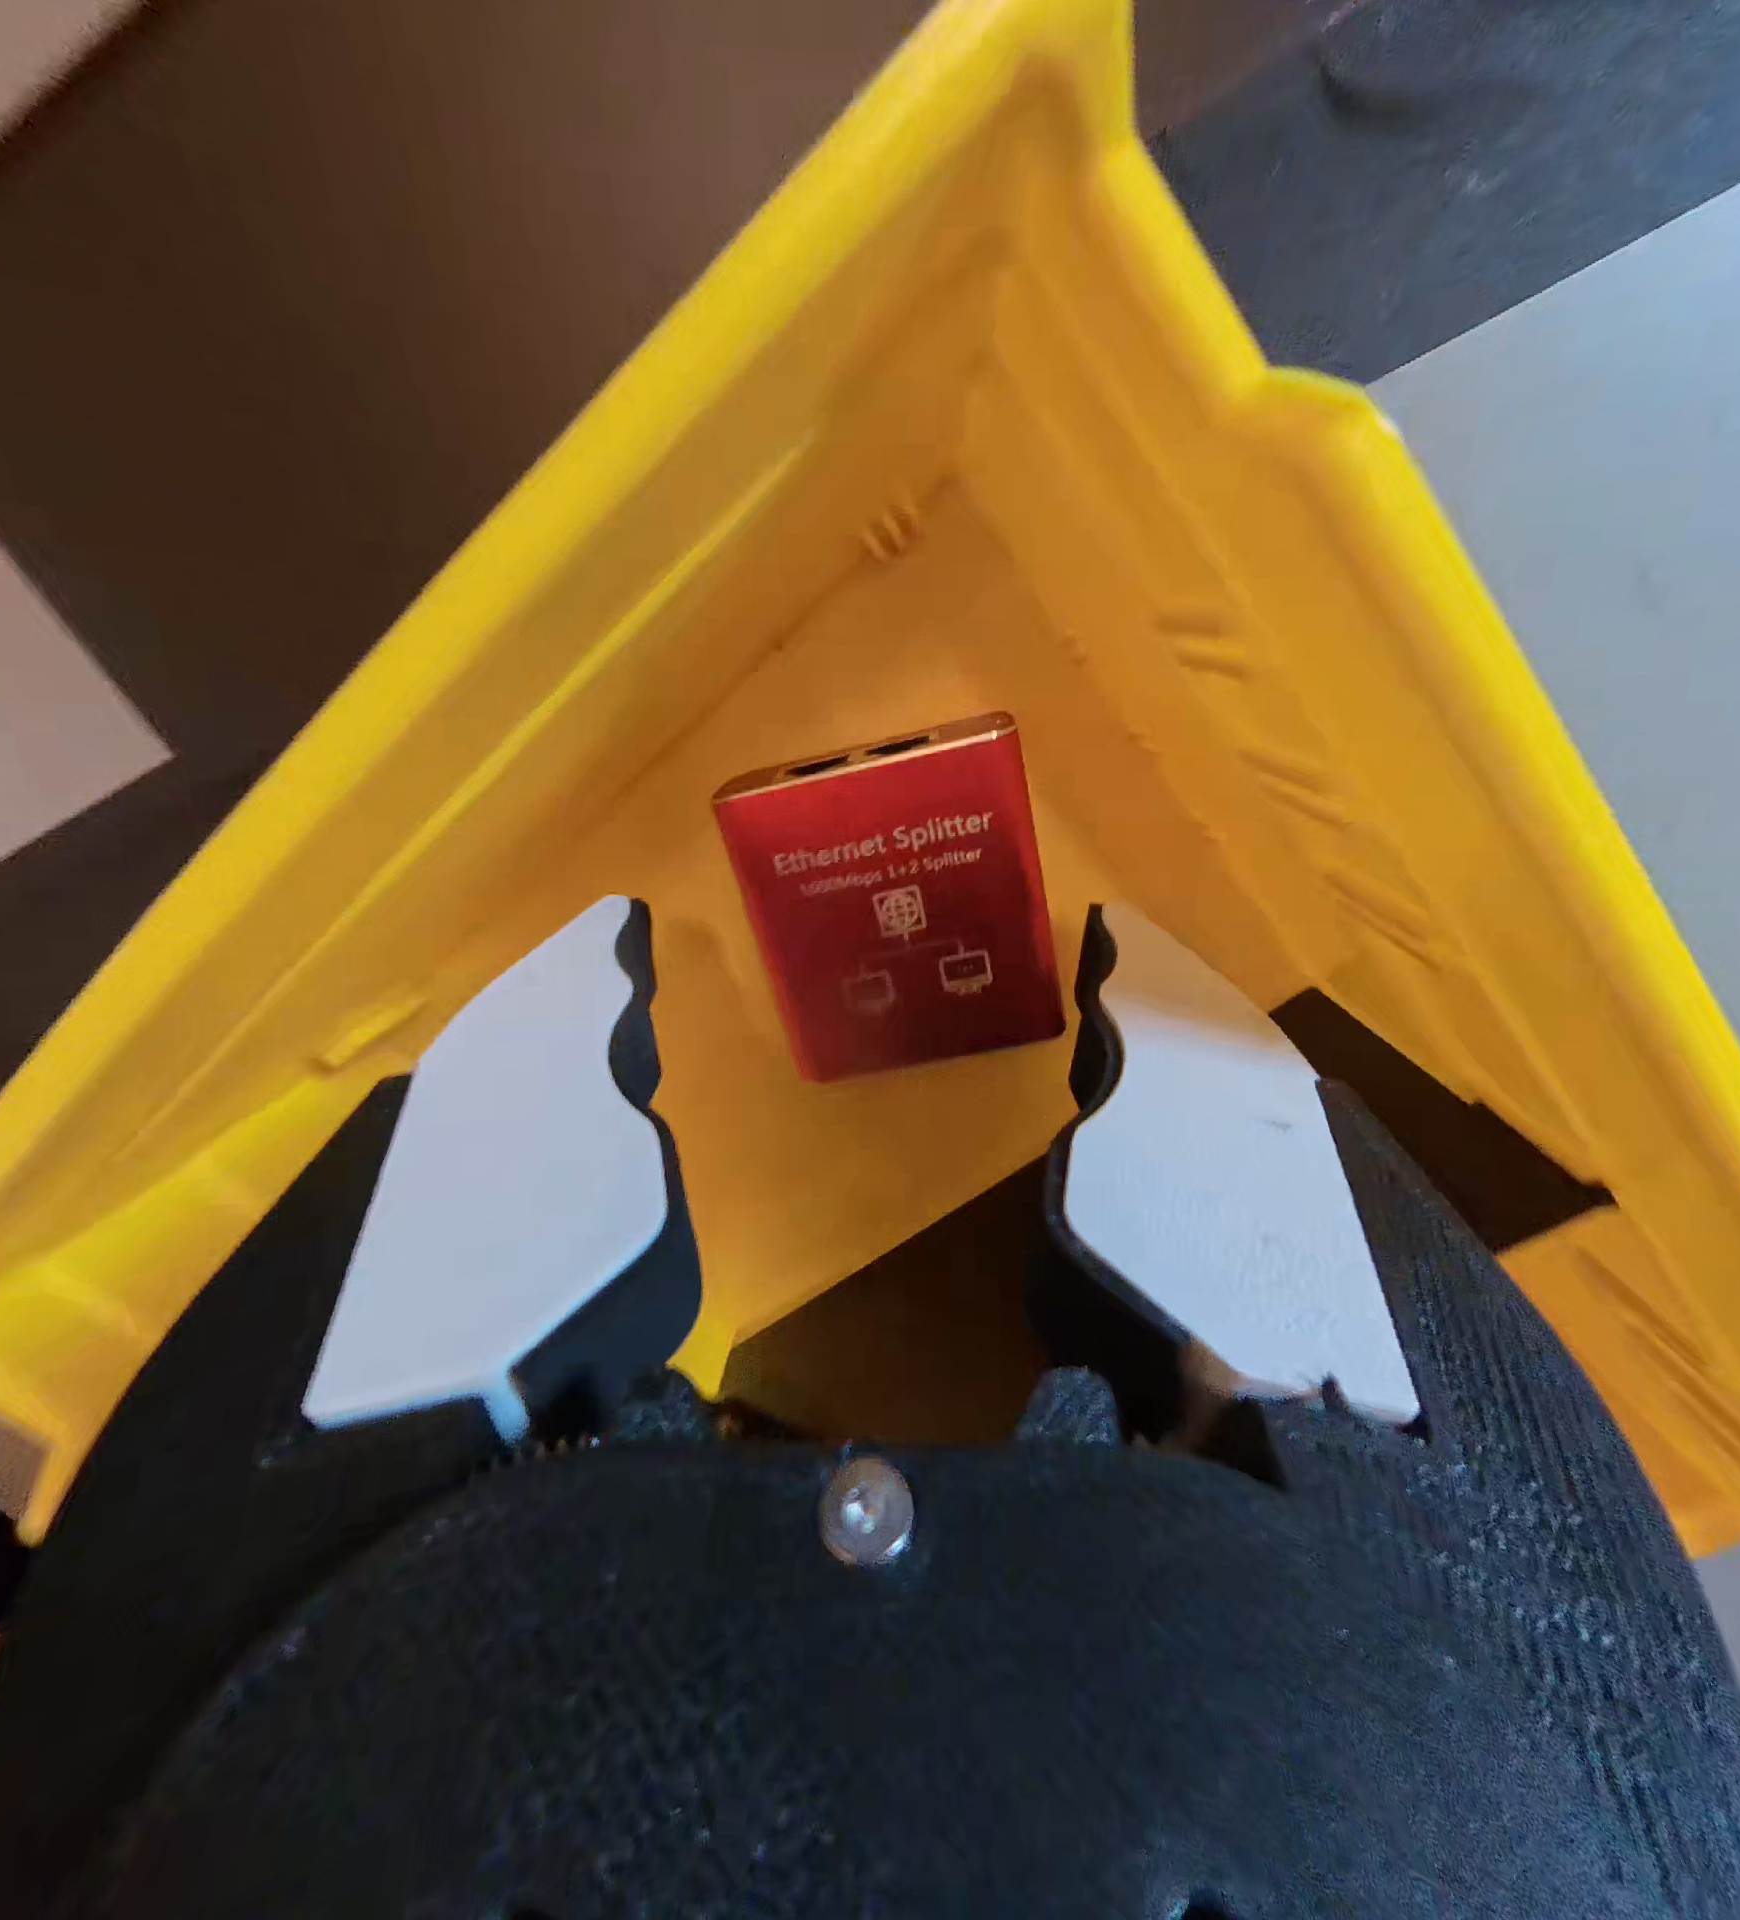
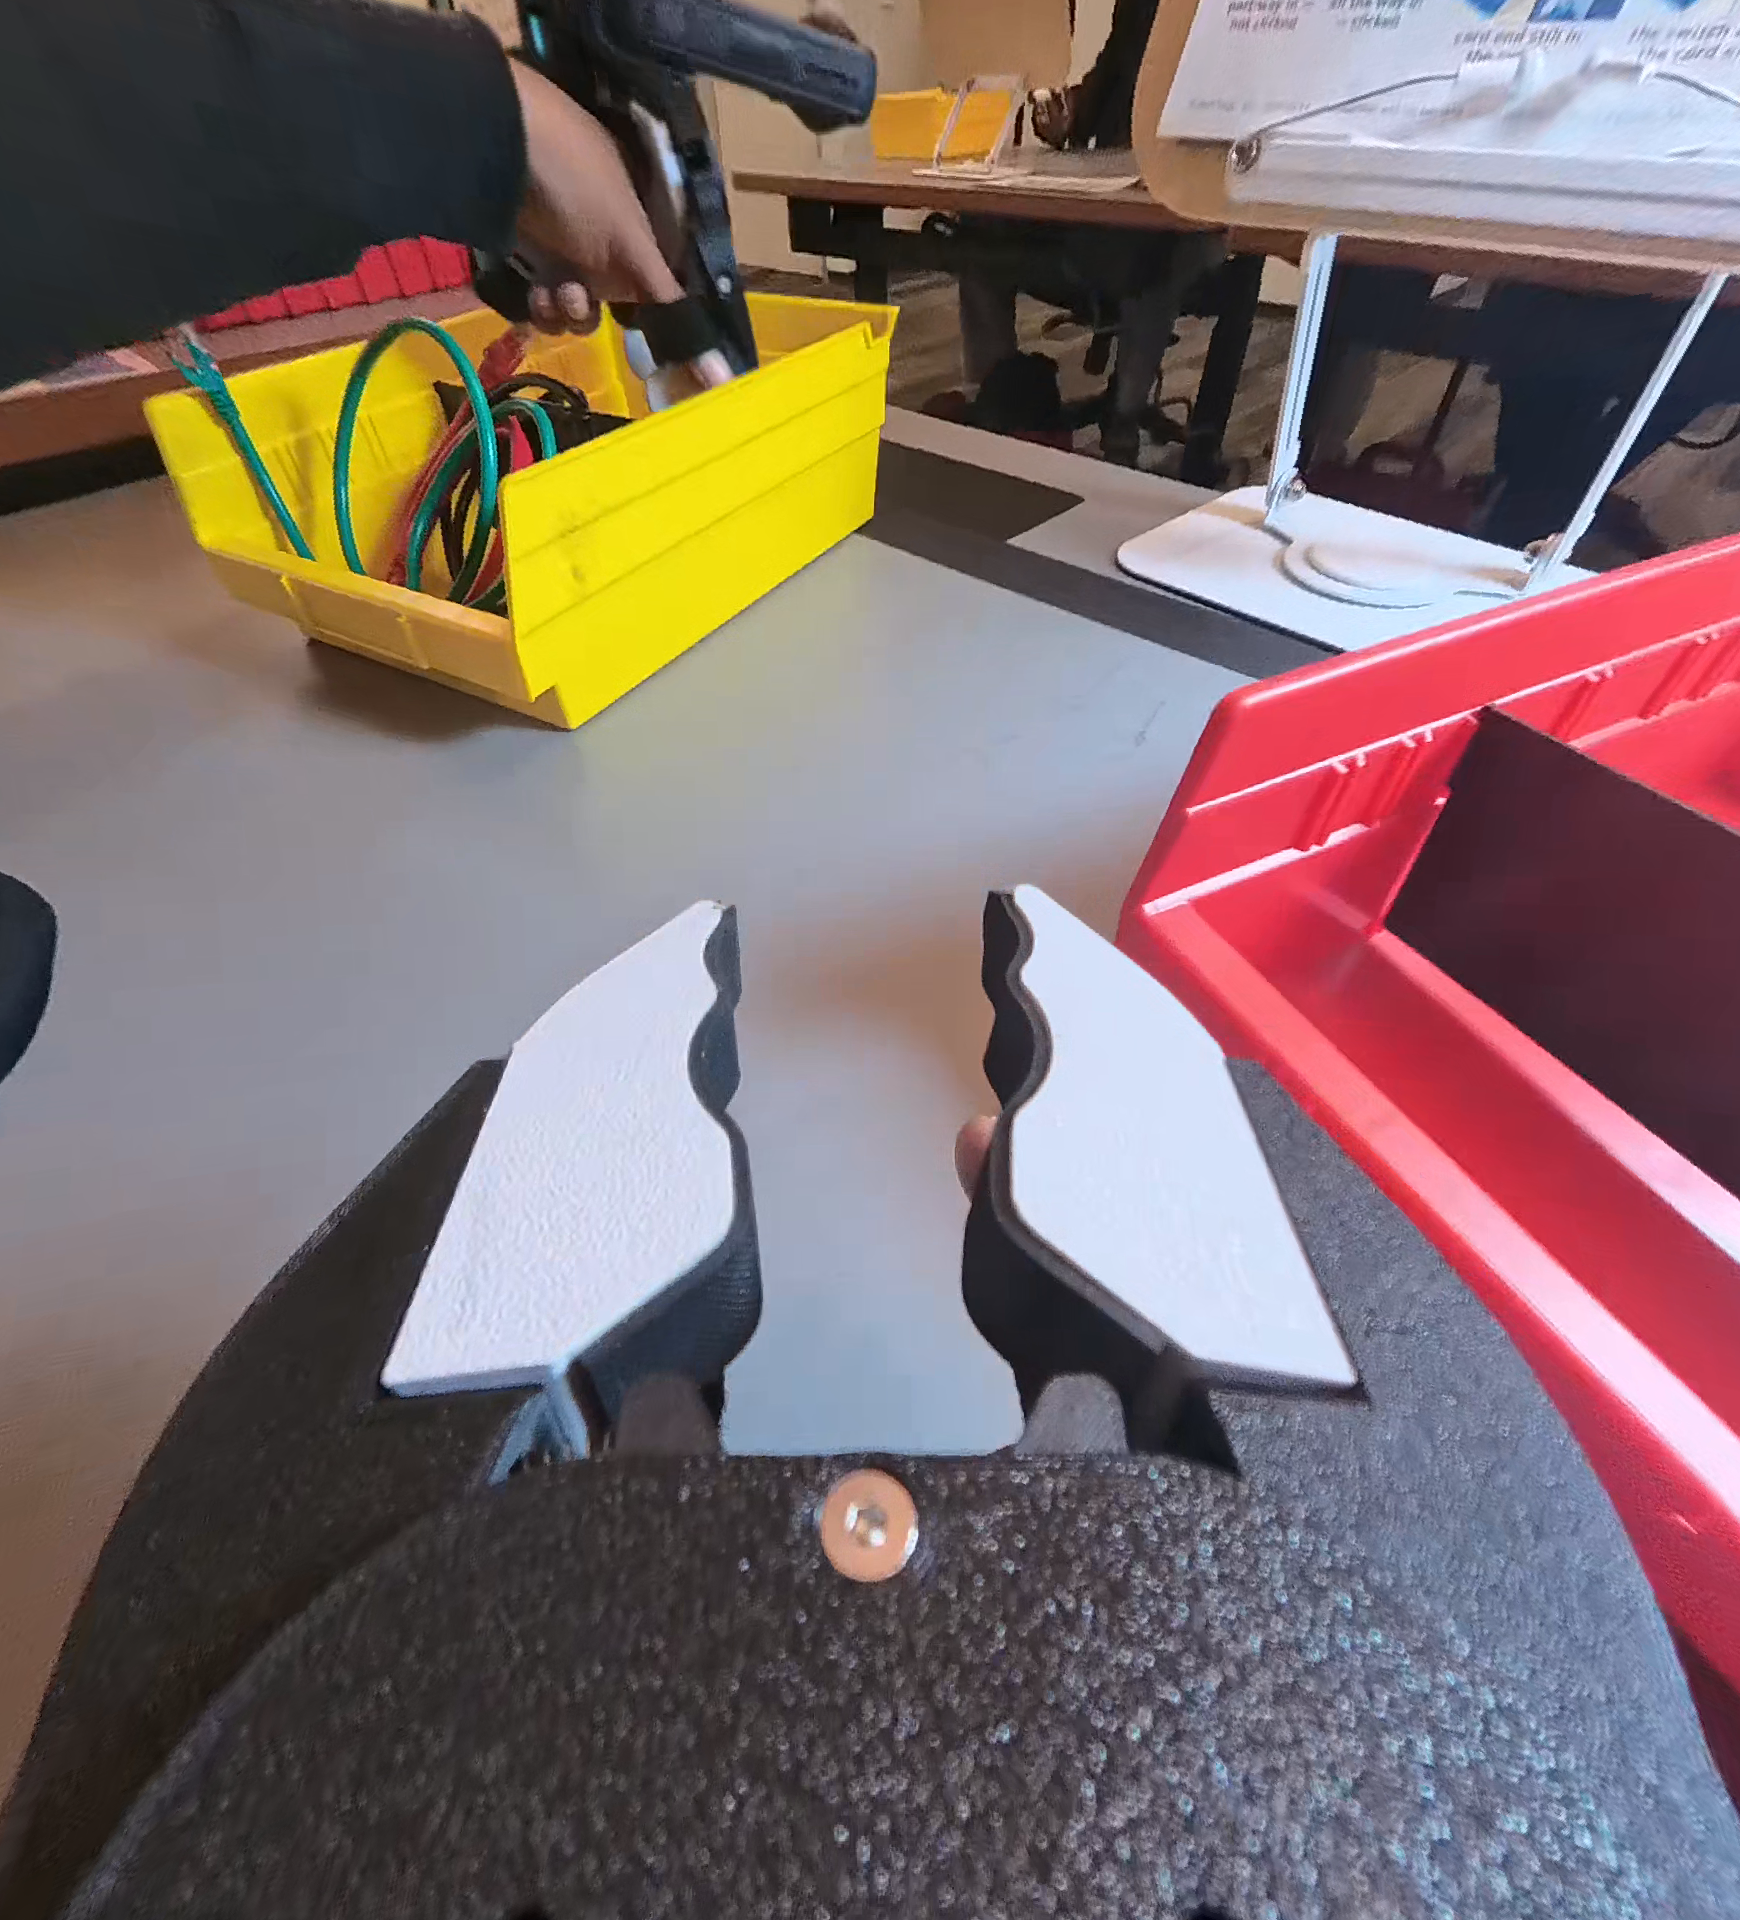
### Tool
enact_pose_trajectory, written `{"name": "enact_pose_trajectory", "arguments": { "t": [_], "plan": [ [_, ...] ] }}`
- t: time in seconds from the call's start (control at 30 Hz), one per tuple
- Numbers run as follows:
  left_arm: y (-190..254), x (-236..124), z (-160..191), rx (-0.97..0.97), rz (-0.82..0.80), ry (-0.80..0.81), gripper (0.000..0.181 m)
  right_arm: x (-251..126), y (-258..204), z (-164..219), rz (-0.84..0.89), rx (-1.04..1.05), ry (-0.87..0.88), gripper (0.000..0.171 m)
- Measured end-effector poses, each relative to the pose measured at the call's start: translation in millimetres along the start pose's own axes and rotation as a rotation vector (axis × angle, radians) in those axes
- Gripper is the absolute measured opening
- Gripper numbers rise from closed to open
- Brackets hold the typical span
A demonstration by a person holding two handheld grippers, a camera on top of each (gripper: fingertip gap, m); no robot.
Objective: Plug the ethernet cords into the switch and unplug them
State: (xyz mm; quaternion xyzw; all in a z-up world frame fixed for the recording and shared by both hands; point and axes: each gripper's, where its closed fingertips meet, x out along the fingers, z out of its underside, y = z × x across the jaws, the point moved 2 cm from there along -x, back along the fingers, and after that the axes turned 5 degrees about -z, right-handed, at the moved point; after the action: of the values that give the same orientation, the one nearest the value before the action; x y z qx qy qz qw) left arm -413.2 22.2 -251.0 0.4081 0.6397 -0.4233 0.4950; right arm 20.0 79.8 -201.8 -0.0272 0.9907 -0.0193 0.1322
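The left claw is spread wide and holds nothing, its tips either side of the near end of the red switch, which lies flat in a corner of the yellow bin. The right claw gapes empty over the grey desk, beside a red bin. Far left, a sleeved hand tips the left tool down into the yellow bin, where green and red ethernet cords coil; the left claw's tips are hidden there by the bin wall.

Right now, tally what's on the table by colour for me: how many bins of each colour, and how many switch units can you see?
Yellow bin: 1
Red bin: 1
Red switch unit, lying in a corner of the yellow bin between the open left gripper fingers: 1
Total: 3
Green, red and black cords are tangled in the yellow bin; I cannot count them.
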Motion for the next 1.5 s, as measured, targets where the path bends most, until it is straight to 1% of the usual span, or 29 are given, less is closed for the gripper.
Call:
{"name": "enact_pose_trajectory", "arguments": {
  "t": [0.03, 0.1, 0.17, 0.2, 0.27, 0.3, 0.4, 0.43, 0.5, 0.57, 0.63, 0.67, 0.73, 0.8, 0.9, 0.97, 1.03, 1.1, 1.13, 1.2, 1.23, 1.27, 1.3, 1.33, 1.4, 1.43, 1.47, 1.5],
  "plan": [
    [2.4, 8.2, 0.7, -0.003, 0.022, -0.036, 0.081, 0.9, 0.3, 1.5, -0.002, -0.005, -0.005, 0.045],
    [7.7, 22.2, 5.4, 0.005, 0.054, -0.117, 0.083, 2.8, -0.2, 3.3, -0.012, -0.009, -0.010, 0.044],
    [10.8, 32.1, 11.3, 0.029, 0.055, -0.185, 0.079, 4.0, -1.7, 3.2, -0.030, -0.004, -0.006, 0.044],
    [11.1, 31.4, 6.6, 0.023, 0.060, -0.160, 0.072, 3.9, -2.2, 2.6, -0.034, -0.005, -0.002, 0.043],
    [6.1, 27.7, 4.5, 0.057, 0.012, -0.149, 0.071, 2.1, -2.2, 1.0, -0.030, -0.017, 0.013, 0.042],
    [3.6, 20.4, 1.5, 0.078, -0.010, -0.120, 0.071, 0.4, -2.4, -0.1, -0.026, -0.028, 0.021, 0.042],
    [5.4, -24.9, -11.7, 0.107, 0.016, 0.055, 0.071, -3.1, -4.4, -5.6, -0.017, -0.074, 0.054, 0.041],
    [6.5, -45.4, -15.0, 0.119, 0.022, 0.129, 0.071, -3.1, -5.5, -7.5, -0.019, -0.084, 0.063, 0.041],
    [20.9, -90.7, -19.2, 0.153, 0.084, 0.310, 0.071, -1.2, -8.4, -10.1, -0.029, -0.092, 0.071, 0.042],
    [50.3, -135.0, -14.1, 0.207, 0.176, 0.484, 0.071, 1.1, -13.7, -13.7, -0.047, -0.104, 0.080, 0.043],
    [93.7, -170.0, 1.8, 0.273, 0.300, 0.621, 0.071, 3.2, -20.4, -20.5, -0.056, -0.149, 0.094, 0.044],
    [117.9, -182.2, 12.9, 0.301, 0.366, 0.670, 0.071, 4.0, -24.0, -25.5, -0.056, -0.183, 0.103, 0.044],
    [169.4, -195.9, 40.4, 0.367, 0.513, 0.725, 0.070, 5.0, -32.2, -37.0, -0.058, -0.285, 0.120, 0.047],
    [221.1, -194.3, 74.1, 0.462, 0.652, 0.713, 0.071, 6.7, -38.6, -45.8, -0.047, -0.459, 0.102, 0.053],
    [285.8, -165.8, 122.5, 0.592, 0.767, 0.605, 0.070, 6.3, -54.4, -50.2, -0.065, -0.759, 0.052, 0.064],
    [318.3, -139.6, 147.8, 0.655, 0.811, 0.512, 0.070, 7.4, -73.7, -43.7, -0.116, -0.927, 0.024, 0.068],
    [340.9, -118.0, 167.1, 0.703, 0.853, 0.422, 0.070, 13.9, -92.2, -23.9, -0.168, -1.088, -0.038, 0.069],
    [354.9, -106.9, 178.5, 0.733, 0.892, 0.366, 0.070, 22.8, -108.8, 5.7, -0.221, -1.250, -0.108, 0.069],
    [359.8, -104.9, 181.7, 0.739, 0.911, 0.346, 0.070, 26.7, -116.1, 16.8, -0.230, -1.312, -0.111, 0.064],
    [362.7, -95.9, 187.2, 0.777, 0.884, 0.305, 0.070, 31.1, -119.2, 21.8, -0.181, -1.367, -0.074, 0.048],
    [361.8, -95.6, 186.1, 0.779, 0.879, 0.328, 0.070, 30.0, -118.0, 22.4, -0.181, -1.348, -0.065, 0.040],
    [361.1, -102.8, 183.9, 0.758, 0.928, 0.369, 0.070, 26.9, -116.5, 18.4, -0.179, -1.305, -0.022, 0.032],
    [359.4, -114.4, 179.5, 0.715, 0.997, 0.428, 0.070, 23.1, -112.9, 11.8, -0.171, -1.247, 0.021, 0.030],
    [355.2, -126.0, 173.8, 0.683, 1.043, 0.513, 0.071, 19.6, -107.2, 6.3, -0.177, -1.161, 0.035, 0.030],
    [344.7, -150.3, 167.9, 0.686, 1.090, 0.734, 0.071, 12.9, -94.8, -5.3, -0.220, -0.928, 0.085, 0.028],
    [339.5, -160.2, 166.8, 0.686, 1.092, 0.831, 0.071, 9.6, -88.1, -10.2, -0.245, -0.811, 0.116, 0.028],
    [334.5, -164.2, 163.8, 0.682, 1.045, 0.909, 0.071, 6.0, -82.7, -14.7, -0.274, -0.704, 0.153, 0.028],
    [330.7, -163.3, 160.2, 0.690, 0.958, 0.978, 0.071, 2.3, -79.2, -18.8, -0.310, -0.605, 0.187, 0.028]
  ]
}}
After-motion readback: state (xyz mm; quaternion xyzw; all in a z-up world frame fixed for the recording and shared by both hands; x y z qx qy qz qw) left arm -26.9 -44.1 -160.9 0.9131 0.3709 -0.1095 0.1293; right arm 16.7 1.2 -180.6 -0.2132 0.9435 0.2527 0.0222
